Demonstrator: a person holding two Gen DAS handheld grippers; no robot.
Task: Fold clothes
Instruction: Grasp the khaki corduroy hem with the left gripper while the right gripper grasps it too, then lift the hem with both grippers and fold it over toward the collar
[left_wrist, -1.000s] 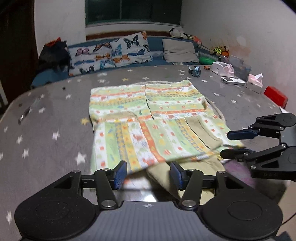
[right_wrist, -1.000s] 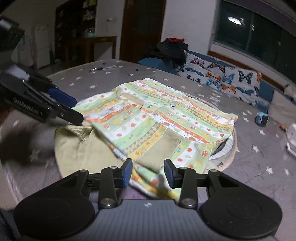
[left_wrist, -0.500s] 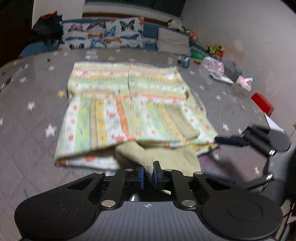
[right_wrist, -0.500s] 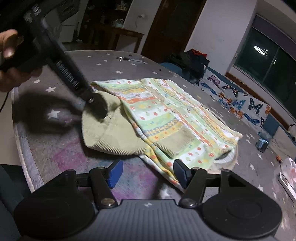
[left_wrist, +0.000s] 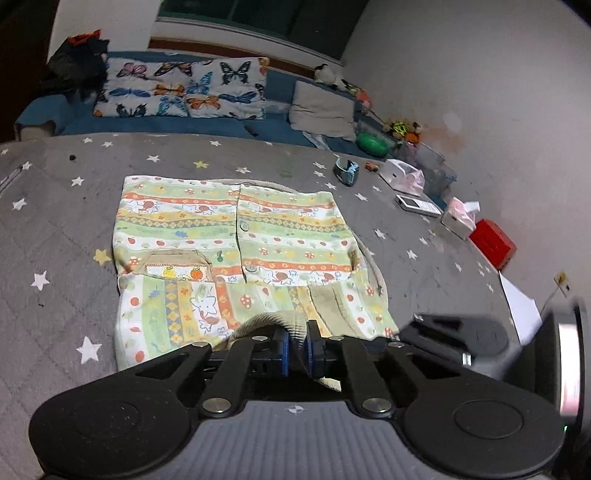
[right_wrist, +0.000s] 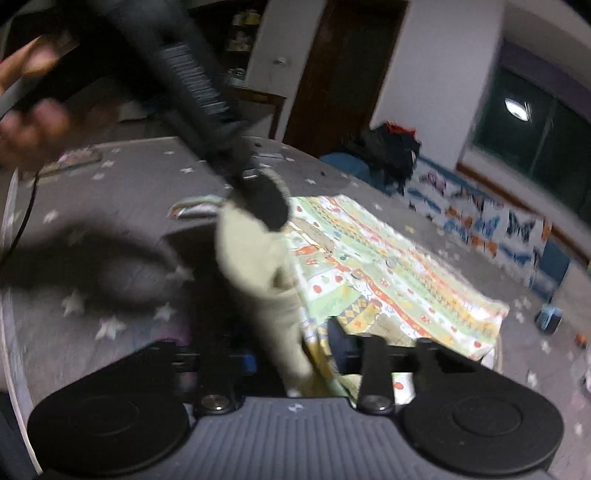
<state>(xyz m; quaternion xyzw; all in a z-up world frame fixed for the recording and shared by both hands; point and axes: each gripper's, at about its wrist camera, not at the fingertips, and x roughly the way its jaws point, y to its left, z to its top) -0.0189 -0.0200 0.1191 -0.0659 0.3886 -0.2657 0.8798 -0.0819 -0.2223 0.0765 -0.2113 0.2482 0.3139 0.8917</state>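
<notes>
On the grey star-patterned bed cover (left_wrist: 55, 221), both grippers take the near hem of a small patterned garment.

At the near edge, the left gripper (left_wrist: 295, 350) has its blue pads closed narrow on a ridge of the beige ribbed lining, lifted a little from the cover. The right gripper (right_wrist: 291, 360) is blurred; cloth hangs between its fingers, but I cannot tell if they are closed on it. The garment (left_wrist: 236, 236) lies flat with buttons up, far from the butterfly pillows (left_wrist: 184, 92). I judge the cloth light, soft and limp, not slippery and not fragile; it will sag between two holds. The best place to hold seems the thick hem at both near corners, so the layers travel together when folded to the collar side.
</notes>
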